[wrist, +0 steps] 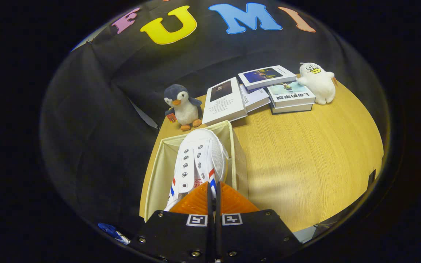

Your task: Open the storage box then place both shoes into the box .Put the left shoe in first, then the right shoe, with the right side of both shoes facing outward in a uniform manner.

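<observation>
A white canvas shoe (199,160) with red and blue side stripes hangs toe away from me over the open cream storage box (157,175). The shoe sits within the box's rim, close to the right wall (232,153); its laces side faces up toward me. My gripper (213,186) is shut on the shoe's rear upper edge, with the striped side wall pinched between the two fingers. The heel is hidden behind the fingers. I cannot see the box's floor under the shoe.
The box stands at the left edge of a round wooden table (305,160). Beyond it are a penguin plush (183,106), several books (258,91) and a white duck plush (318,84). A blue and white object (113,232) lies low beside the fingers.
</observation>
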`<state>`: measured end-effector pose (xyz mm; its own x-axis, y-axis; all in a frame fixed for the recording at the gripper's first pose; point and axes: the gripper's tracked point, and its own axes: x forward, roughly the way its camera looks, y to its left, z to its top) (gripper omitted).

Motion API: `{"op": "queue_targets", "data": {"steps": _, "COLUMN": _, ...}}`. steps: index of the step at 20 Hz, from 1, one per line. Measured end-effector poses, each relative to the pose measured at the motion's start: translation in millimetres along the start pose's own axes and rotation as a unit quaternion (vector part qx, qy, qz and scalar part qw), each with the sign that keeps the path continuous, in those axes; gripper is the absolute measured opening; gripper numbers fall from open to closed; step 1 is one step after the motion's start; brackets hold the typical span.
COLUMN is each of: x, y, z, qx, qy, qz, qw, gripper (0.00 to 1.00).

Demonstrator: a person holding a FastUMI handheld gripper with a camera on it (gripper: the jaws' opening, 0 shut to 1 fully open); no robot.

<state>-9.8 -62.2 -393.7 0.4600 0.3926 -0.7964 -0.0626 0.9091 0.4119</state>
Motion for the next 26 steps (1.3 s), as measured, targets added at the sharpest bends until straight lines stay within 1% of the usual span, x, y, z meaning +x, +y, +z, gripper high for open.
{"op": "queue_targets", "data": {"steps": 1, "x": -3.3, "y": 3.3, "z": 2.8, "qx": -0.003, "qy": -0.006, "qz": 0.007, "qw": 1.0, "gripper": 0.01}}
{"op": "queue_targets", "data": {"steps": 2, "x": 0.1, "y": 3.7, "z": 7.2, "qx": -0.001, "qy": -0.023, "qz": 0.006, "qw": 1.0, "gripper": 0.21}}
{"op": "queue_targets", "data": {"steps": 3, "x": -0.6, "y": 7.1, "z": 14.7, "qx": -0.004, "qy": -0.039, "qz": 0.008, "qw": 0.999, "gripper": 0.25}}
{"op": "queue_targets", "data": {"steps": 4, "x": 2.2, "y": 5.1, "z": 18.8, "qx": -0.01, "qy": -0.051, "qz": 0.006, "qw": 0.999, "gripper": 0.48}}
{"op": "queue_targets", "data": {"steps": 5, "x": 2.2, "y": 2.2, "z": 24.4, "qx": -0.02, "qy": -0.064, "qz": 0.005, "qw": 0.998, "gripper": 0.65}}
{"op": "queue_targets", "data": {"steps": 6, "x": 2.0, "y": -0.9, "z": 28.3, "qx": -0.033, "qy": -0.073, "qz": -0.003, "qw": 0.997, "gripper": 0.99}}
{"op": "queue_targets", "data": {"steps": 9, "x": -8.0, "y": -8.8, "z": 40.6, "qx": -0.059, "qy": -0.101, "qz": -0.006, "qw": 0.993, "gripper": 0.98}}
{"op": "queue_targets", "data": {"steps": 14, "x": -26.4, "y": -25.0, "z": 60.8, "qx": -0.075, "qy": -0.143, "qz": -0.004, "qw": 0.987, "gripper": 0.98}}
{"op": "queue_targets", "data": {"steps": 19, "x": -53.7, "y": -61.8, "z": 87.7, "qx": -0.107, "qy": -0.188, "qz": -0.042, "qw": 0.976, "gripper": 0.98}}
{"op": "queue_targets", "data": {"steps": 22, "x": -68.7, "y": -82.1, "z": 97.2, "qx": -0.118, "qy": -0.203, "qz": -0.061, "qw": 0.97, "gripper": 0.98}}
{"op": "queue_targets", "data": {"steps": 26, "x": -94.9, "y": -107.3, "z": 116.0, "qx": -0.137, "qy": -0.241, "qz": -0.09, "qw": 0.957, "gripper": 0.98}}
